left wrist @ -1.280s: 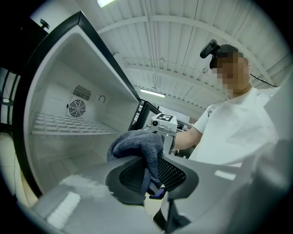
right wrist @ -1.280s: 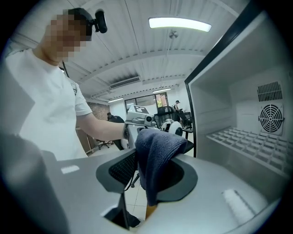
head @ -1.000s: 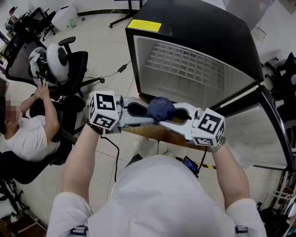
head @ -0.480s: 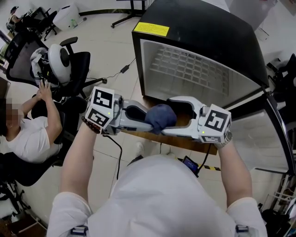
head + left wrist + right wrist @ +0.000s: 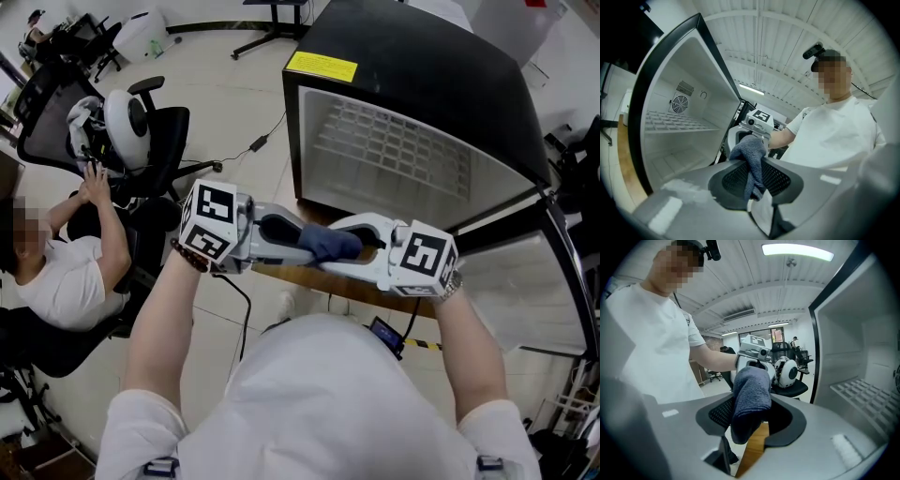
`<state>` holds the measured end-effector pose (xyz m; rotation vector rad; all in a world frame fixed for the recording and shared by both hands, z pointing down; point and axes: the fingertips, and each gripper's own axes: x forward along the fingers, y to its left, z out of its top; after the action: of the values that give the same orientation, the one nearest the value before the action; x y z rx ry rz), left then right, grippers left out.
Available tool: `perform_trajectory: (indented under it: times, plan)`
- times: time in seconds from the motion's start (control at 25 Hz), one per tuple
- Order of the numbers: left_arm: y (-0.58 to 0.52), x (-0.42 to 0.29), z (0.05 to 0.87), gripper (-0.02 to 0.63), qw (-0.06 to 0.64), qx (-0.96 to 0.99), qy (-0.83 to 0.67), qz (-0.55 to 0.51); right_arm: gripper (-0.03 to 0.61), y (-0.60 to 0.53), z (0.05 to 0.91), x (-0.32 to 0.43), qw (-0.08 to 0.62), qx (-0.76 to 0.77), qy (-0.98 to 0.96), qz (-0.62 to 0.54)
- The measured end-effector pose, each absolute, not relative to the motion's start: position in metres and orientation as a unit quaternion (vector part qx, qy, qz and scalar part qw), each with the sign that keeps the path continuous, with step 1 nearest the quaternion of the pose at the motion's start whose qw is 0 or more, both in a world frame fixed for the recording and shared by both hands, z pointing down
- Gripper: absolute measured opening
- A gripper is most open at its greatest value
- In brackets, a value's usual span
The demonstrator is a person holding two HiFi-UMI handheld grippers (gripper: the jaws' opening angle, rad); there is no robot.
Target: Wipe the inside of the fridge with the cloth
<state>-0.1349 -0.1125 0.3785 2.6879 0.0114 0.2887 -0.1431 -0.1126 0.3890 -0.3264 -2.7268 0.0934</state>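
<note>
The yellow label [image 5: 322, 66] on the fridge [image 5: 412, 56] is too small to read. The left tongs [image 5: 298, 242] are clenched on one end of the blue cloth [image 5: 332, 242]. The right tongs [image 5: 325, 249], partly open, have just been closing round its other end without yet squeezing it. The cloth stretches lengthwise between them, before the open fridge, over the bench's [image 5: 309, 277] front edge.
</note>
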Motion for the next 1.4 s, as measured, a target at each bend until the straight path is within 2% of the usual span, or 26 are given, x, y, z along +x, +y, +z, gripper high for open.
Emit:
perform_trajectory:
  times: [0.24,0.56,0.64,0.88,1.2,1.4]
  plan:
    - [-0.140,-0.144,0.394,0.085,0.161,0.974,-0.081,0.137,0.132,-0.142,0.404,-0.149,0.200,-0.025,-0.979,0.023]
    - [-0.192,-0.166,0.436,0.120,0.098,0.942,-0.249,0.200,0.110,-0.198,0.449,-0.160,0.213,0.154,-0.965,0.013]
    - [-0.202,-0.174,0.444,0.144,0.097,0.931,-0.287,0.203,0.110,-0.212,0.459,-0.160,0.212,0.194,-0.958,0.018]
    - [-0.227,-0.195,0.465,0.144,0.105,0.896,-0.386,0.195,0.109,-0.250,0.487,-0.160,0.212,0.277,-0.937,0.033]
    - [-0.260,-0.221,0.471,0.146,0.072,0.843,-0.498,0.191,0.107,-0.282,0.515,-0.173,0.215,0.311,-0.925,0.037]
    - [-0.269,-0.213,0.475,0.176,0.081,0.831,-0.517,0.189,0.106,-0.293,0.523,-0.167,0.200,0.319,-0.925,0.046]
